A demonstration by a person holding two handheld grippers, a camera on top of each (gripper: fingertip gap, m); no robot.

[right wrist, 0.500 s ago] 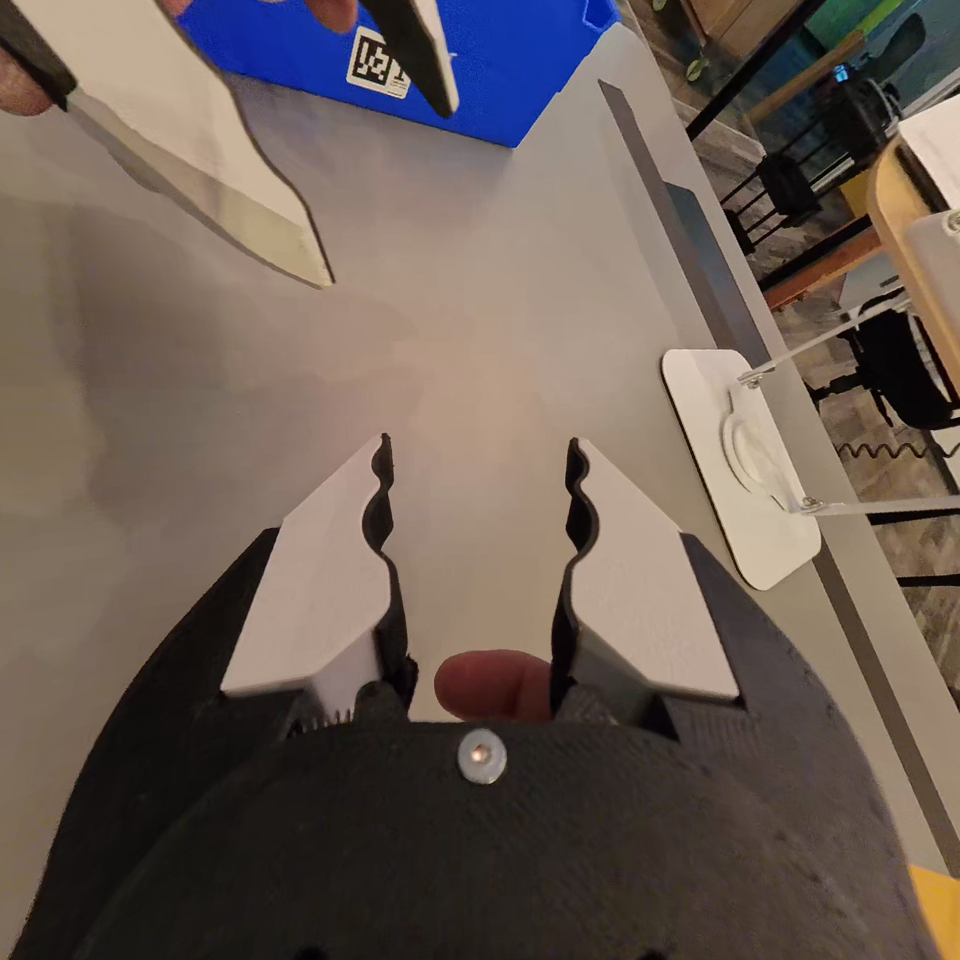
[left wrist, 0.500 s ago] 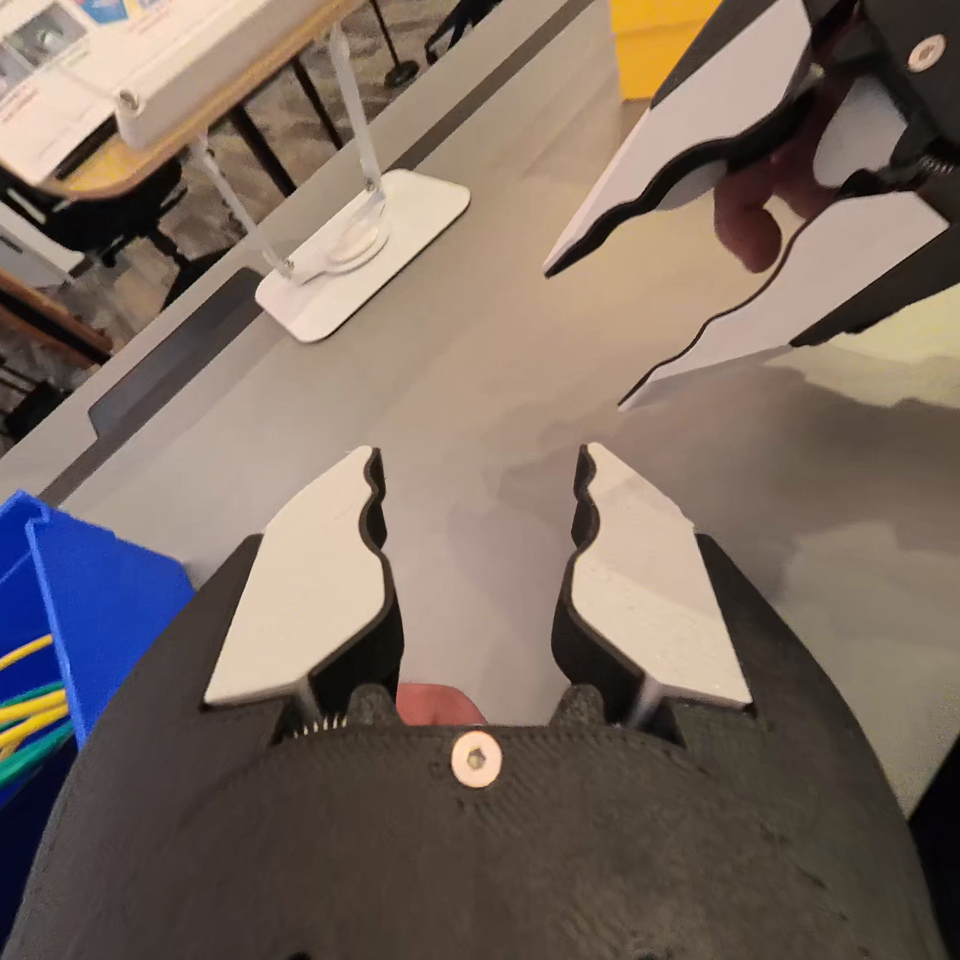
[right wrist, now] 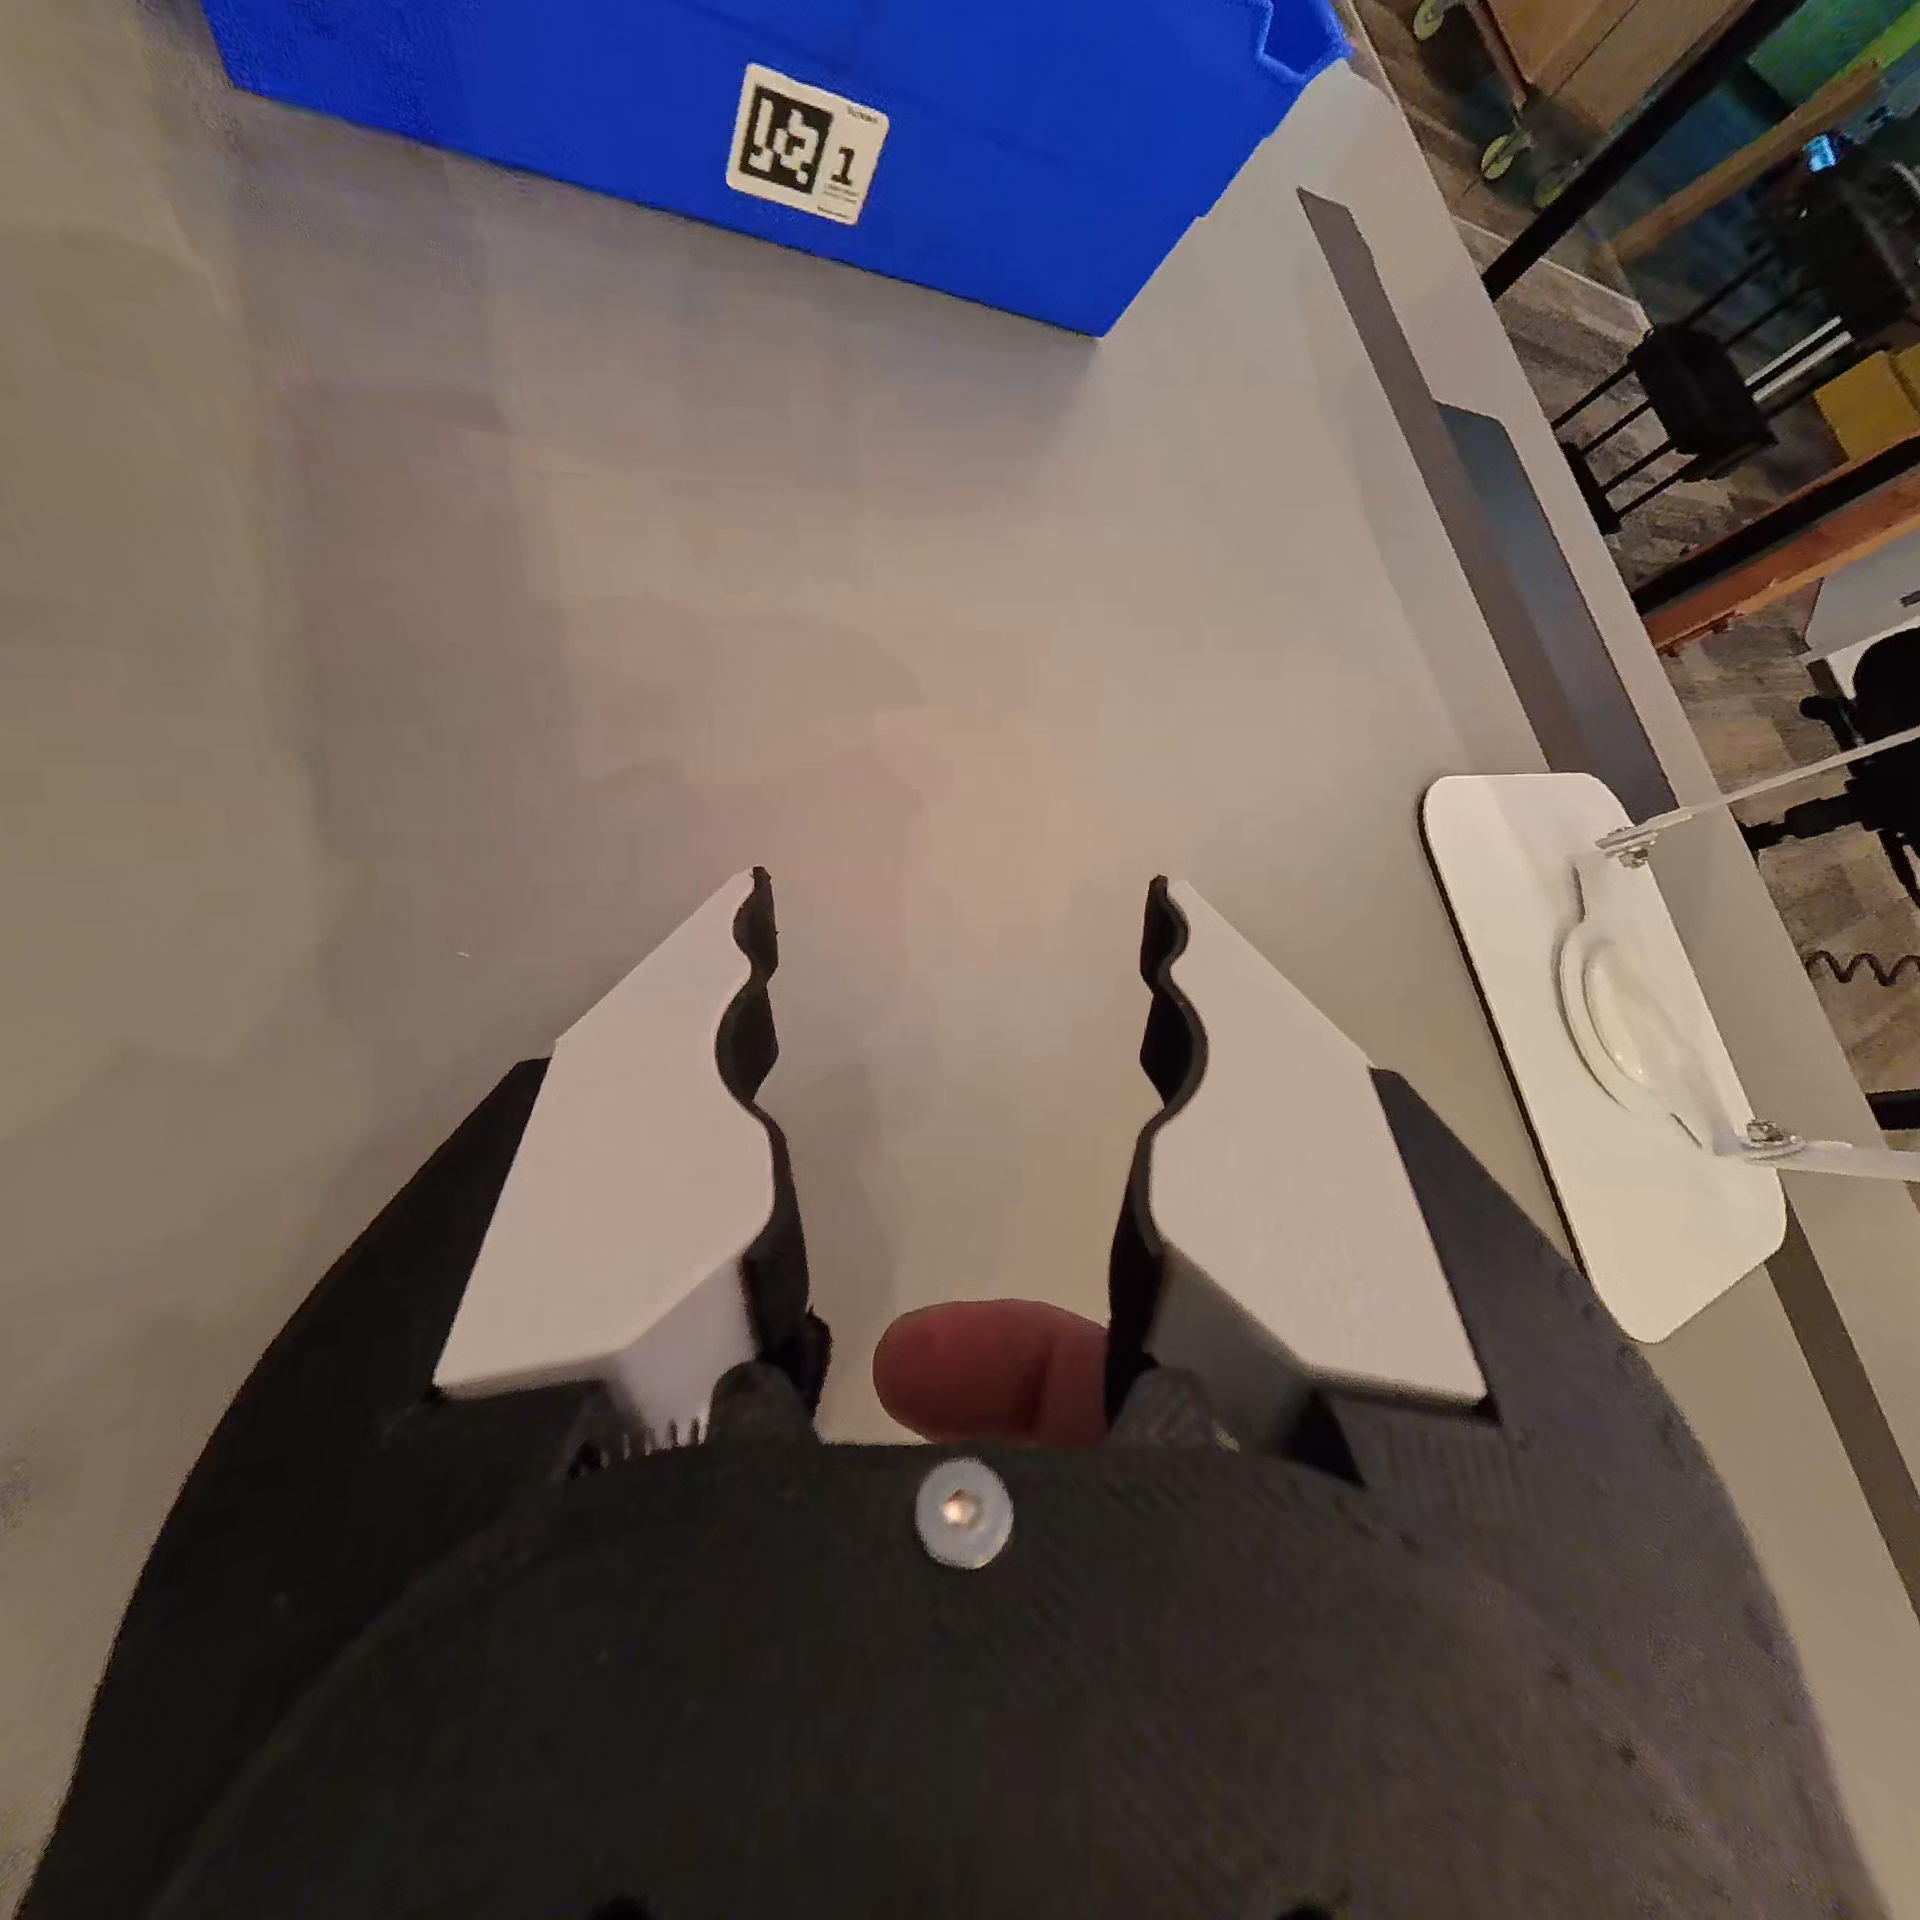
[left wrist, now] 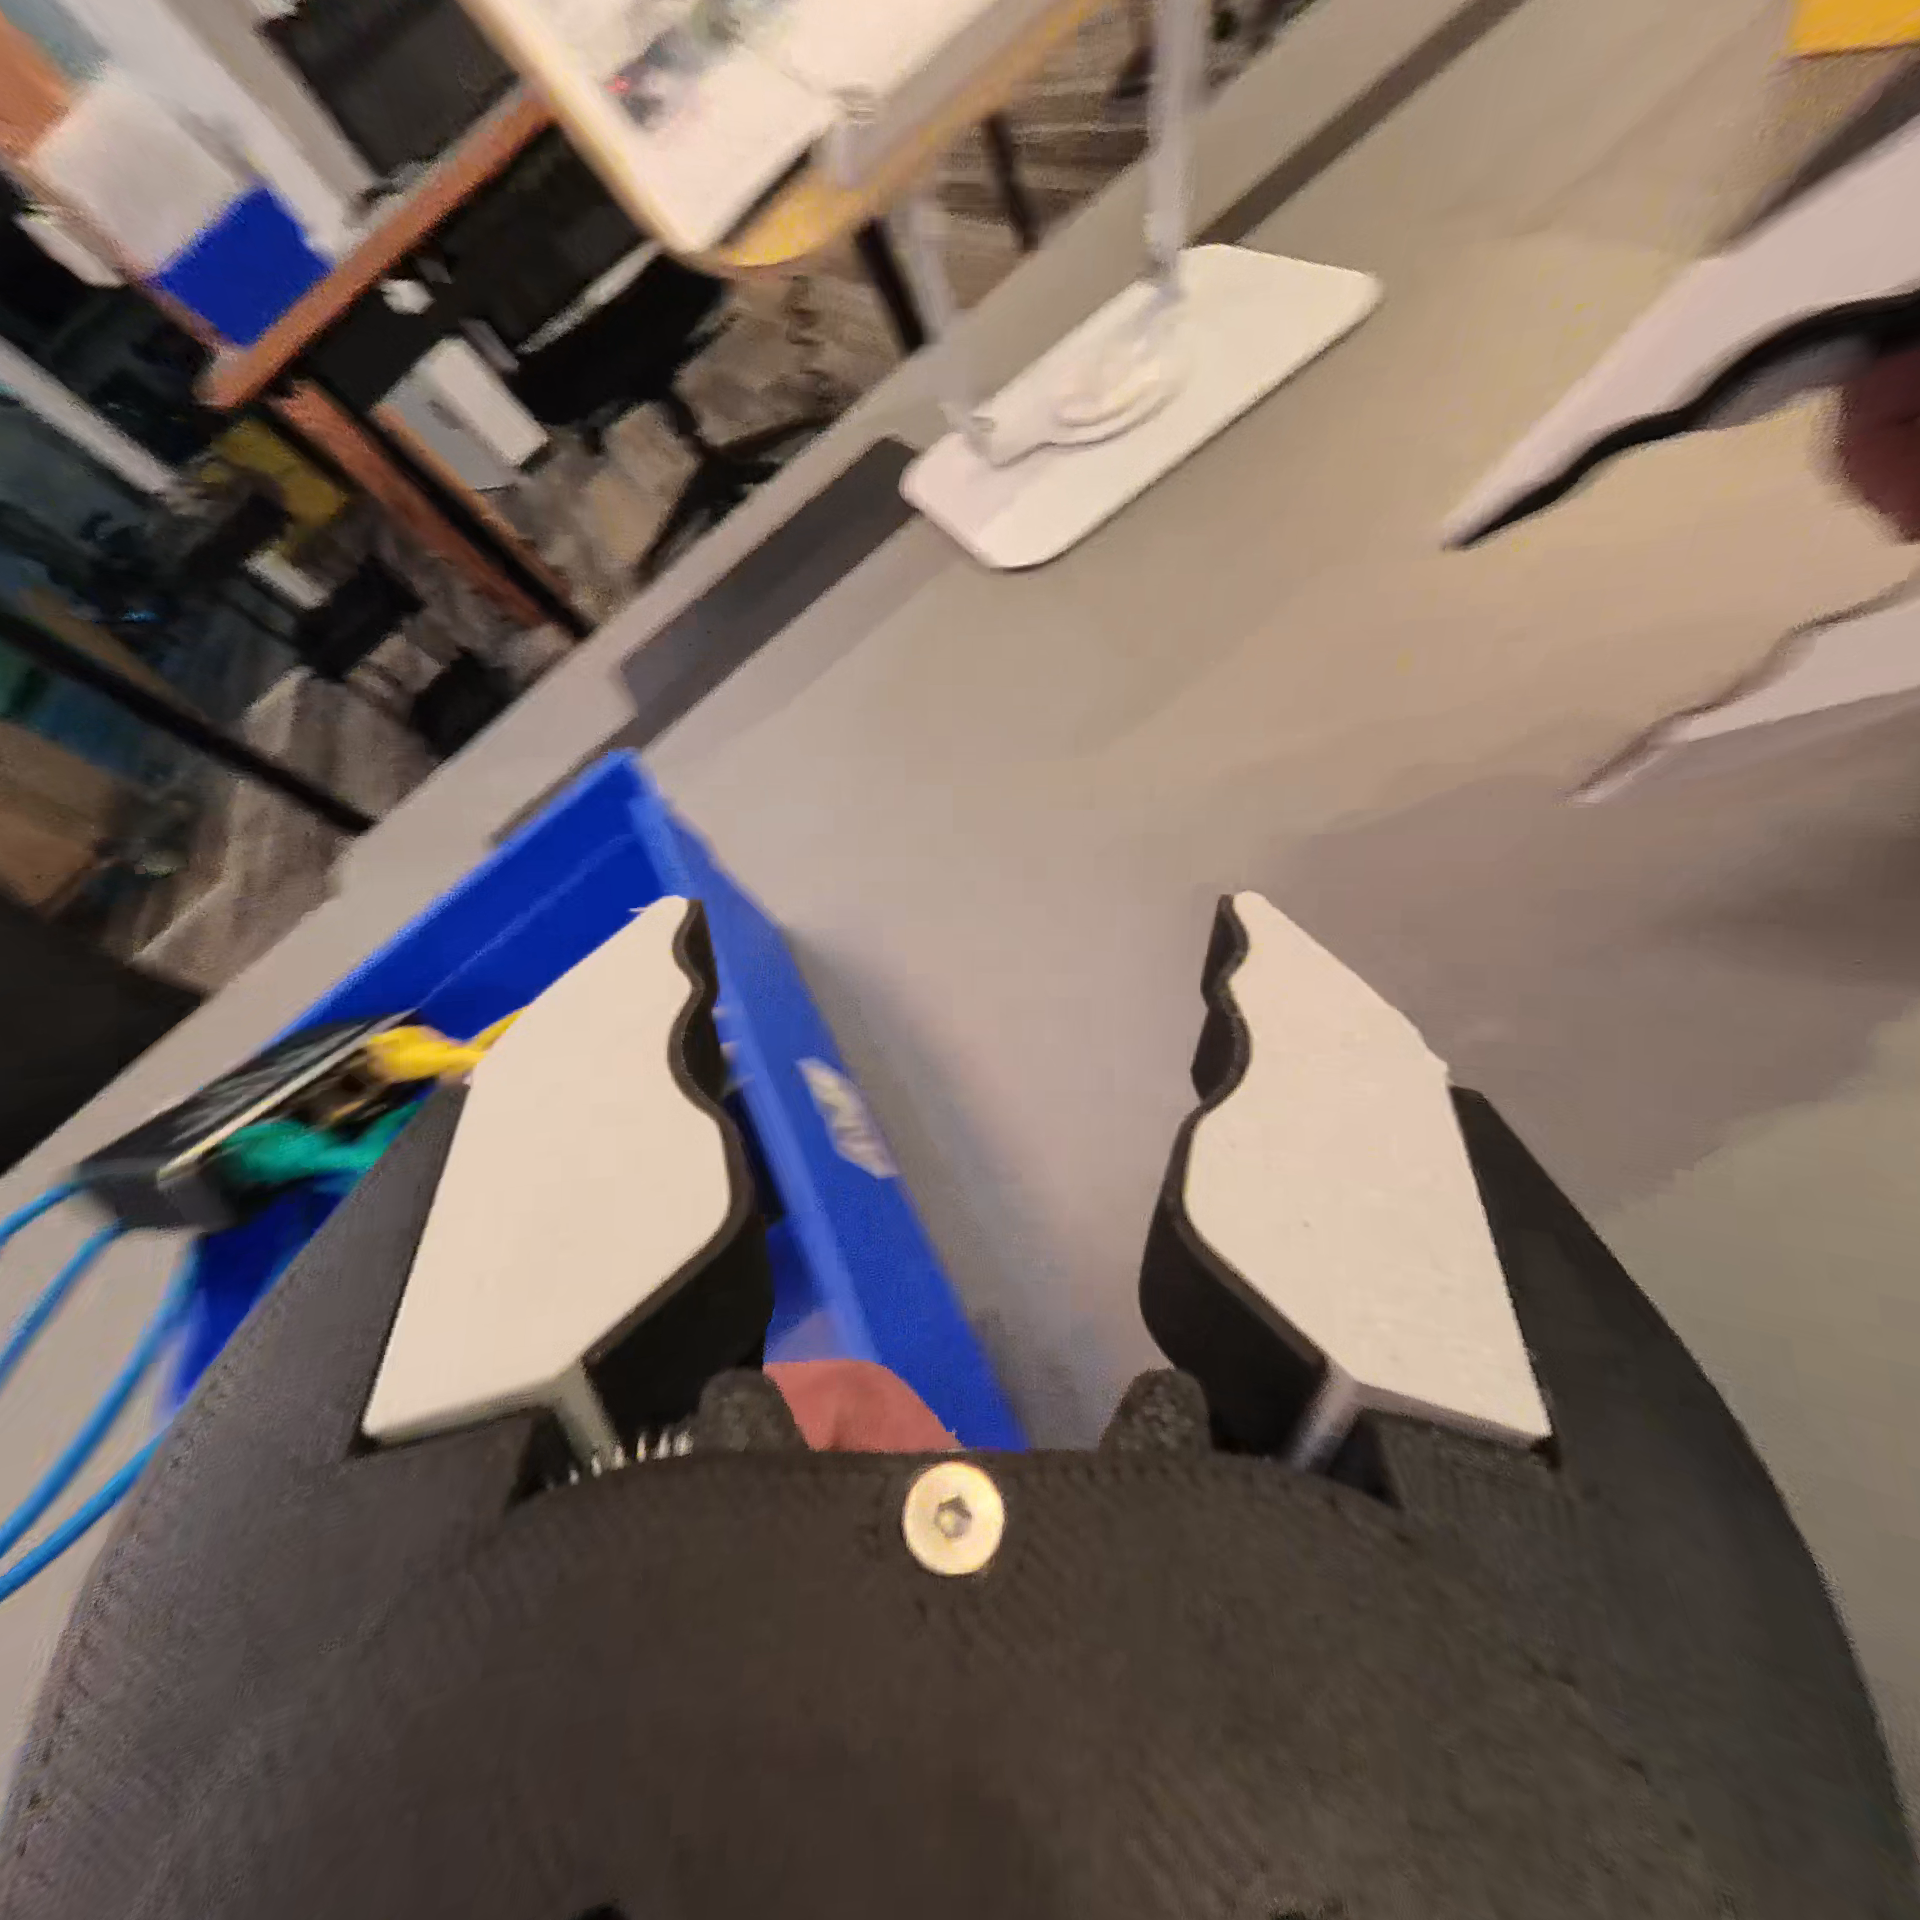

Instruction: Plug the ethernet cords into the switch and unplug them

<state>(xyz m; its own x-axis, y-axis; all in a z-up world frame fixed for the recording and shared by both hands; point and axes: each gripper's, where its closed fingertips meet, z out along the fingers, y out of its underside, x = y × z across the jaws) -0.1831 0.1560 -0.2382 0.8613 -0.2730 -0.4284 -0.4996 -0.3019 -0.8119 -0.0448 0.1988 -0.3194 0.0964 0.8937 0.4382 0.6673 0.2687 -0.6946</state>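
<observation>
Both tongs gape wide and hold nothing: the left tongs [left wrist: 961,935] hang over the blue bin [left wrist: 831,1174], the right tongs [right wrist: 956,883] over bare bench [right wrist: 520,623]. In the bin lies the black switch [left wrist: 239,1122] among yellow, green and blue cords [left wrist: 62,1330]. The switch looks light and rigid, the cords limp; best gripped at the stiff plug ends, I judge.

Counts on the grey table [right wrist: 520,623]

Two grippers: left gripper [left wrist: 956,935], right gripper [right wrist: 956,883]. One blue bin [left wrist: 831,1091] near the table's far edge, holding one black switch [left wrist: 239,1122]. At least two blue cords [left wrist: 62,1299] trail from it; yellow and green cords blur uncountably. One white stand base [right wrist: 1538,1039].
</observation>
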